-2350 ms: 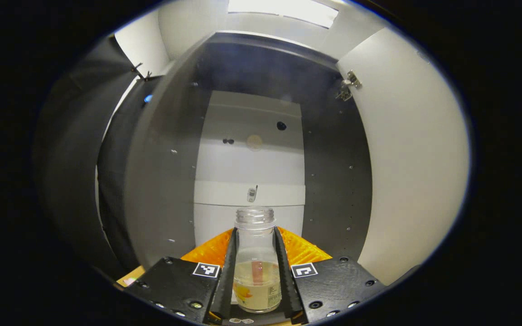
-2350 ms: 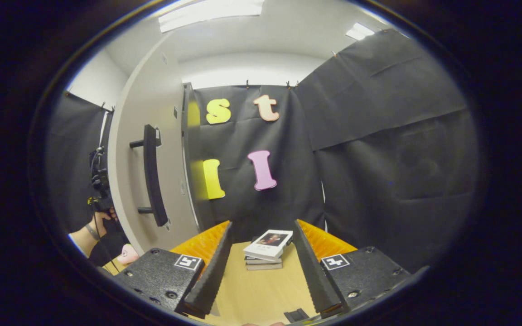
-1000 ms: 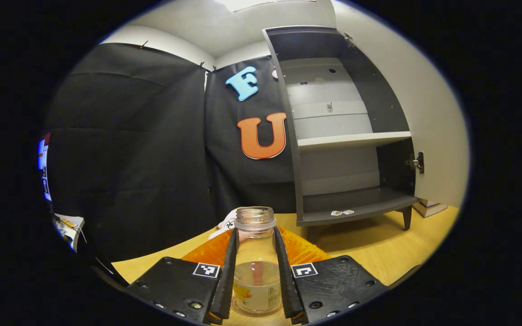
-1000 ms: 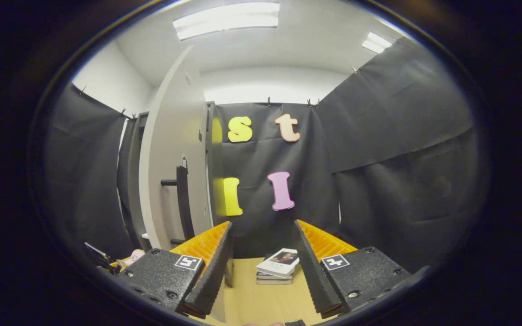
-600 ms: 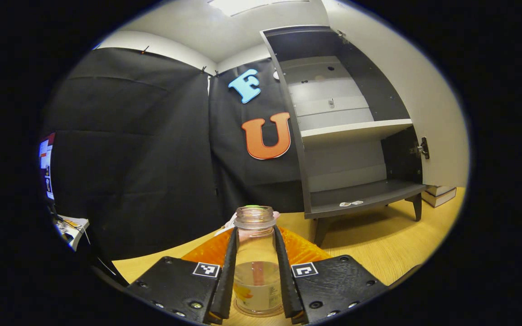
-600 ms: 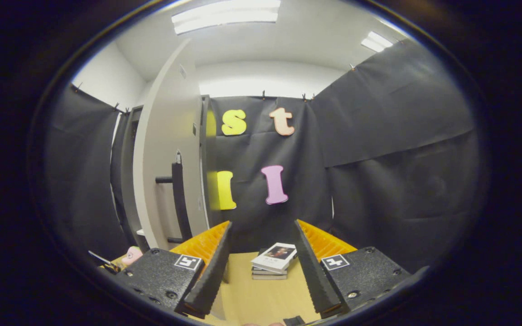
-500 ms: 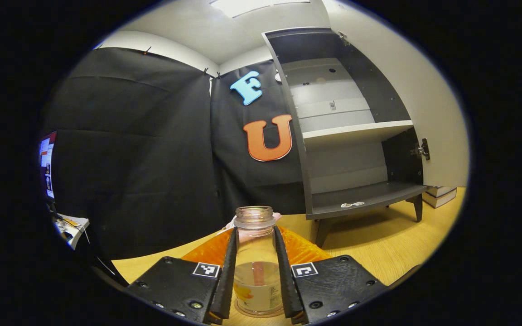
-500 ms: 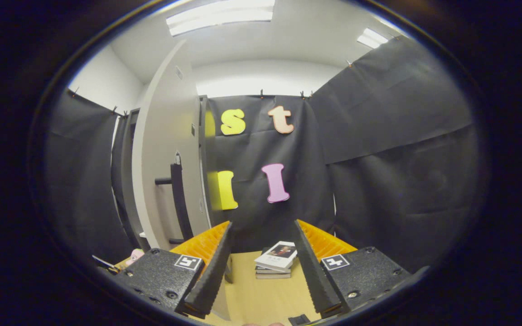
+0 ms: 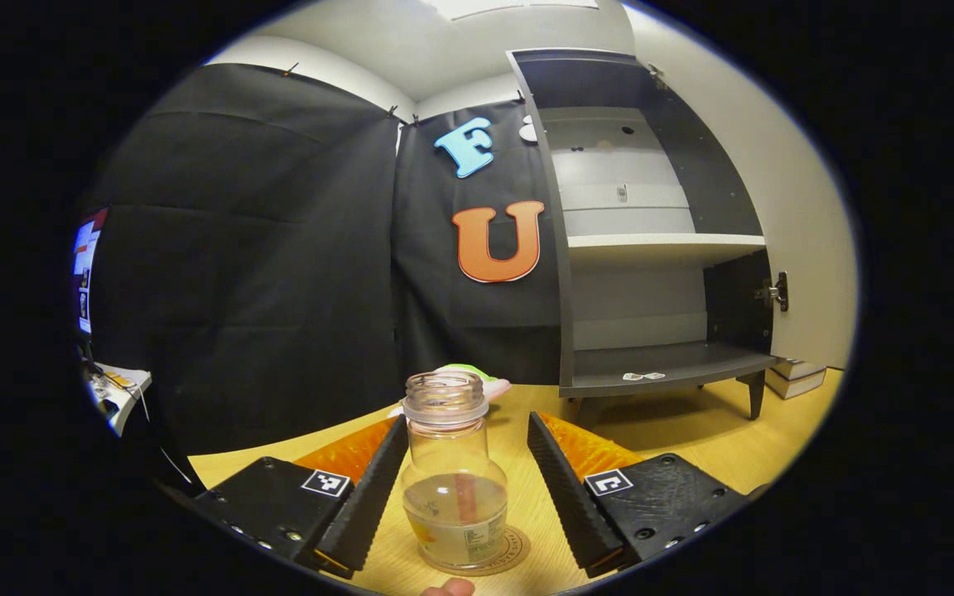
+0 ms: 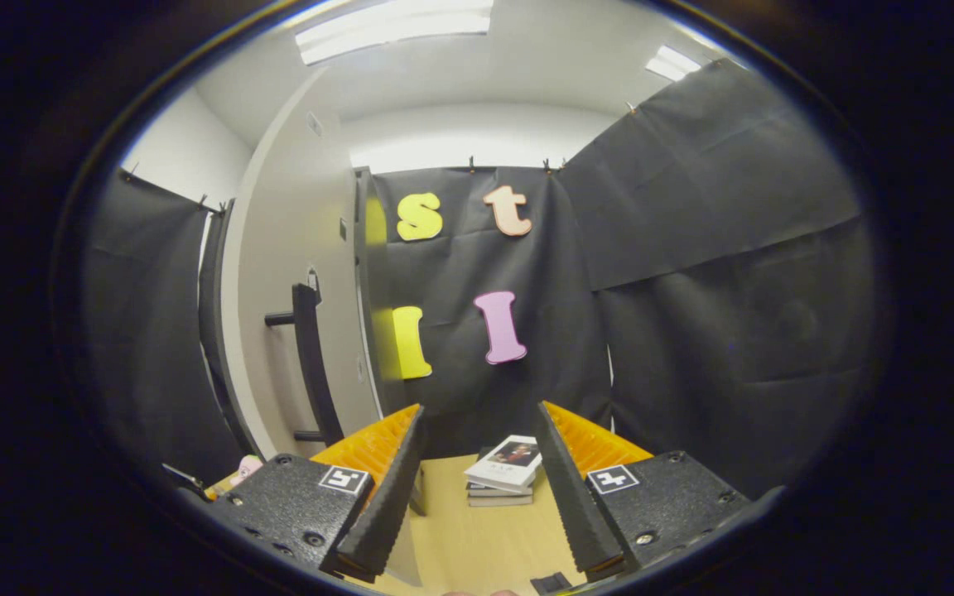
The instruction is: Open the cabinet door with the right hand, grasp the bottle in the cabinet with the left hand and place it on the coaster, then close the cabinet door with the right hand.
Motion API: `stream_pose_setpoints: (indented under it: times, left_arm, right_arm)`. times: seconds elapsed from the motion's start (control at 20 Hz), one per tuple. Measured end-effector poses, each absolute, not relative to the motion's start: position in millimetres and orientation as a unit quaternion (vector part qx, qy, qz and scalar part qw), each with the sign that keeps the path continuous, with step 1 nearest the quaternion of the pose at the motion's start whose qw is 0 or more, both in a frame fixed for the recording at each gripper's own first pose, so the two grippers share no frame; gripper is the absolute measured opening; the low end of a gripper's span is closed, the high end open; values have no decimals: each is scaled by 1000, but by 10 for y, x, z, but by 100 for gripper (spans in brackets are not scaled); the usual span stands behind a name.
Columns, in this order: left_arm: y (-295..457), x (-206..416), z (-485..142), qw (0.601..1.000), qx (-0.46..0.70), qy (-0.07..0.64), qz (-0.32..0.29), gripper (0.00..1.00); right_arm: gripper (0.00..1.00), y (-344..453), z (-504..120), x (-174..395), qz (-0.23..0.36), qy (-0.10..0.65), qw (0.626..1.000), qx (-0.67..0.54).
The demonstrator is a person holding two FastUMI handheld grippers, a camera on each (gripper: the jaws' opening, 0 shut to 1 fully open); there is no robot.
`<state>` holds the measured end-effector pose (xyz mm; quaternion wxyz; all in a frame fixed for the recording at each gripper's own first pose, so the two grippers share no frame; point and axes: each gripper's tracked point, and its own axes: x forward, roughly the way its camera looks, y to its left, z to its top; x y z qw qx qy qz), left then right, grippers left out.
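The wooden table carries a round coaster, with the glass bottle standing upright on it. Behind the bottle lies a pink-and-green item, too hidden to name. To the bottle's right the cabinet stands on its legs; beyond the cabinet, a stack of books rests on the tabletop.

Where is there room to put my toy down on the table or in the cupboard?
The lower cabinet shelf is bare but for two small tags; the upper shelf looks bare. Tabletop before the cabinet is free. It is crowded by the bottle on its coaster, between the open left tongs.
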<state>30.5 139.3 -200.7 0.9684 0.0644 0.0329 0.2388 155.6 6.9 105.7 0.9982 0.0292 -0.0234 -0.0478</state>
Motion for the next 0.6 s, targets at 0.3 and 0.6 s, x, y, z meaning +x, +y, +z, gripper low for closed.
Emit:
stream_pose_setpoints:
  times: [0.3, 0.6]
  left_arm:
    - [1357, 199, -1412, 966, 81, -1, 245, 95]
    - [929, 316, -730, 983, 88, -13, 163, 95]
  right_arm:
    - [82, 48, 960, 1621, -42, -23, 998, 40]
    - [82, 123, 928, 1786, -34, -37, 999, 16]
